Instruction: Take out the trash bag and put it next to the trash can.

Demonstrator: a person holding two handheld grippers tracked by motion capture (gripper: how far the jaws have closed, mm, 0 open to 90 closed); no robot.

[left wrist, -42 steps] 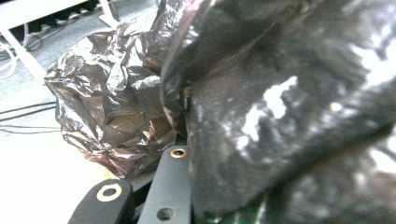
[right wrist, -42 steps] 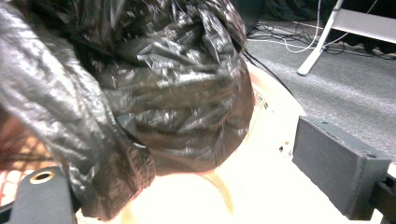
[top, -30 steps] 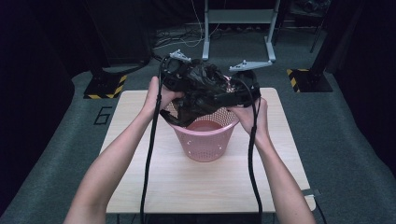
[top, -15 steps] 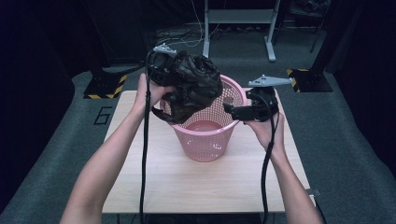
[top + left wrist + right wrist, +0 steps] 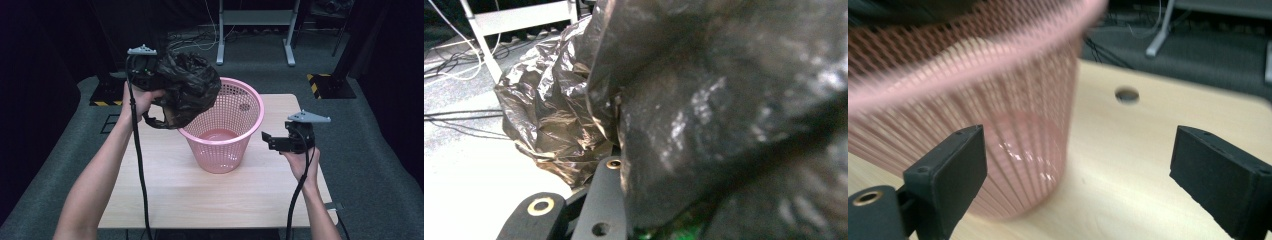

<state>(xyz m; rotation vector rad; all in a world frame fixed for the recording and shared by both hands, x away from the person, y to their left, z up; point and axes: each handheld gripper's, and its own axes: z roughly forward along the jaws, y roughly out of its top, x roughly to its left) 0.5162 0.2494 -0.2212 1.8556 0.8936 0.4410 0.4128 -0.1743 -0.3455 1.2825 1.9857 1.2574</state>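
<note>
A crumpled black plastic bag (image 5: pixel 187 89) hangs in the air over the left rim of the pink mesh basket (image 5: pixel 235 105), which stands upright in the middle of the table. My left gripper (image 5: pixel 156 82) is shut on the bag at its upper left. In the left gripper view the bag (image 5: pixel 704 115) covers most of the jaws, and only one jaw's base shows at the bottom. My right gripper (image 5: pixel 270 141) is low beside the basket's right side, open and holding nothing. Ahead of its jaws (image 5: pixel 1083 185) stands the basket wall (image 5: pixel 998 115).
The light wooden table (image 5: pixel 215 195) has bare room in front of and to the right of the basket, with a small hole (image 5: pixel 1127 94) in its top. Beyond the table are a grey metal frame (image 5: pixel 255 20), loose cables and dark floor.
The right gripper let go of the bag, swung out right and sank beside the basket. The left gripper carried the bag up and left, off the basket's mouth.
</note>
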